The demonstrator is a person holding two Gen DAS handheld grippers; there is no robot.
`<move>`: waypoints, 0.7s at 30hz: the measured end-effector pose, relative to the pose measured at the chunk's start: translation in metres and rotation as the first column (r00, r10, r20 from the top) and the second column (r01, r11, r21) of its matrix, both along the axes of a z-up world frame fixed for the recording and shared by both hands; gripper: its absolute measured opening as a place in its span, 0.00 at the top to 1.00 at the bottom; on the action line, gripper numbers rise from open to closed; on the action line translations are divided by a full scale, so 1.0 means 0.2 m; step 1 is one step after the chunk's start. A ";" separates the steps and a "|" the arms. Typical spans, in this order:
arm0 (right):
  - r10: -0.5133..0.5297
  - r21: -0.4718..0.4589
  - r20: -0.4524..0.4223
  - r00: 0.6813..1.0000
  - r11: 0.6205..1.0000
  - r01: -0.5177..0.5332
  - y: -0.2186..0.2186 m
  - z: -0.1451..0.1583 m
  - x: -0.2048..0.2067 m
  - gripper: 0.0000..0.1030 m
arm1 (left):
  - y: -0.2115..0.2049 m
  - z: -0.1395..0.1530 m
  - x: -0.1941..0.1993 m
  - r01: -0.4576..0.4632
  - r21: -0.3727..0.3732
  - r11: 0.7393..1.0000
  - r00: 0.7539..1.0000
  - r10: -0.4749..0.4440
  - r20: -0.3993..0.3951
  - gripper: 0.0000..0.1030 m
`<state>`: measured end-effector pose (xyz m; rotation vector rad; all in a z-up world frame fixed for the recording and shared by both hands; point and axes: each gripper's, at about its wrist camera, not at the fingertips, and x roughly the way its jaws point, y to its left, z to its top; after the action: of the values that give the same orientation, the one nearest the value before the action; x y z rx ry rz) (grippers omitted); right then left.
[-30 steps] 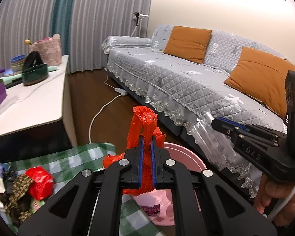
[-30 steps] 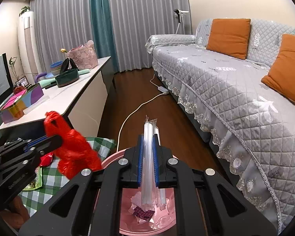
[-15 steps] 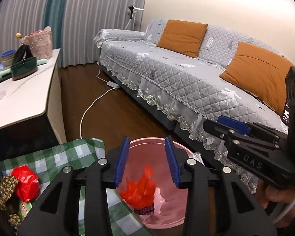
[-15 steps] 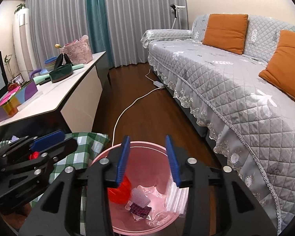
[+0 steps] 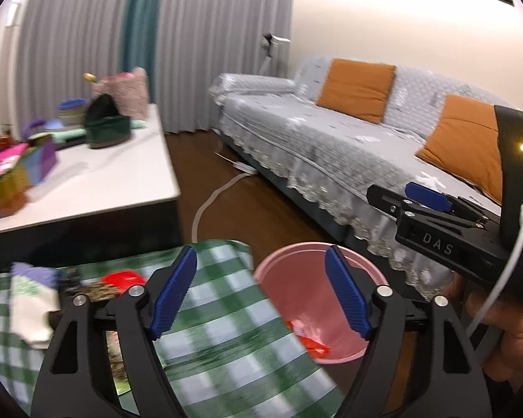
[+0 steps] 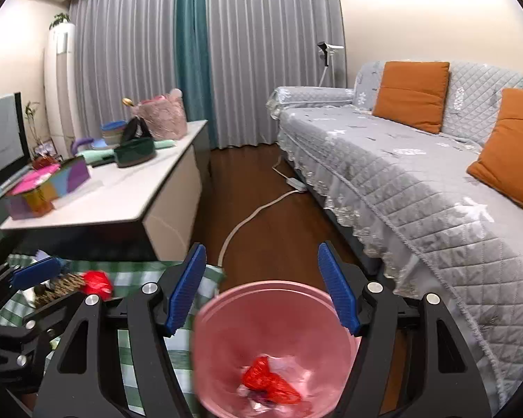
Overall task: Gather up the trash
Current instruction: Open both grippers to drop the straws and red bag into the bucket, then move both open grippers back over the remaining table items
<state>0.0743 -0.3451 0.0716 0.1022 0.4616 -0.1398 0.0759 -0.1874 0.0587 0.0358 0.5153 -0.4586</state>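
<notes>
Trash now lies inside the pink bin (image 6: 272,345), which serves as landmark. One second ago the left gripper was clamped on a red plastic bag held above the bin, and the right gripper pinched a clear plastic wrapper over it; both items have since dropped in.

Largest first: grey quilted sofa (image 6: 401,174) runs along the right of the bin, close to its rim. White-topped cabinet (image 6: 122,195) stands beyond and left of the bin. Green checked cloth (image 5: 226,331) lies immediately left of the bin, its edge overlapping the bin wall in the left wrist view.

Bin contents: red plastic bag (image 6: 268,379) on the bottom, with pale clear plastic (image 6: 293,365) touching it; a small dark scrap beside them is too blurred to identify.

Left gripper (image 5: 261,296): jaws opening, nothing between them, now over the cloth edge left of the bin rather than over its centre. Right gripper (image 6: 261,289): jaws opening, empty, above the bin's far rim.

Smaller: another red bag (image 6: 96,280) sits on the cloth left of the bin, uncollected.
</notes>
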 end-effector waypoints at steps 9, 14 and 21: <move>0.161 0.037 -0.007 0.987 0.986 -0.160 0.33 0.03 0.00 0.35 | 0.38 0.14 -0.19 -0.139 0.027 0.990 0.986 0.136 0.093 0.28; 0.252 0.001 -0.003 0.968 0.968 -0.252 0.54 0.02 0.00 0.34 | 0.61 0.19 -0.23 -0.195 0.039 0.980 0.976 0.190 0.109 0.28; 0.351 0.020 -0.044 0.935 0.936 -0.351 0.79 -0.06 0.07 0.34 | 0.92 0.05 -0.19 -0.327 0.017 0.945 0.944 0.326 0.044 0.28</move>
<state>0.0887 -0.1874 0.0595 0.0266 0.5207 0.2132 0.0373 -0.0025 0.0696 -0.0174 0.4754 -0.1265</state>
